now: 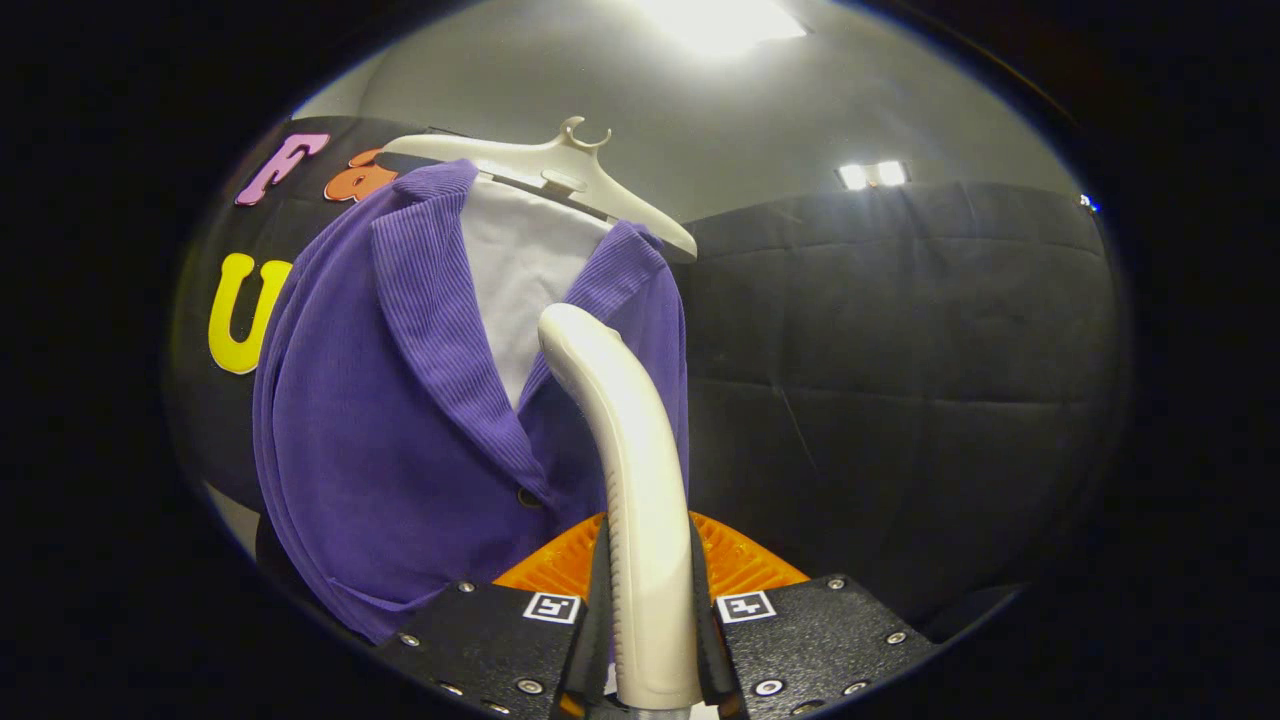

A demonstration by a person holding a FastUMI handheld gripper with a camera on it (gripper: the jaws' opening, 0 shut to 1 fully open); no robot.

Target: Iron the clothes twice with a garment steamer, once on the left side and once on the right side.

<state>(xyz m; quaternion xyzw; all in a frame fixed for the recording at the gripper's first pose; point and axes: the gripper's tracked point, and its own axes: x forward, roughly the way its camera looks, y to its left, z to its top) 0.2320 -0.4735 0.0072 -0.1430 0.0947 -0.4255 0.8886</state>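
Observation:
A purple corduroy jacket (400, 440) hangs on a white hanger (560, 170), open at the collar over a white board (520, 270). My gripper (648, 640) is shut on the white handle of the garment steamer (625, 440), both fingers pressing its sides. The steamer rises from between the fingers and curves forward. Its head sits in front of the jacket's right lapel, near the white board. Whether the head touches the cloth I cannot tell.
A black padded booth wall (900, 350) stands to the right of the jacket and behind it. Ceiling lights (720, 20) shine above.

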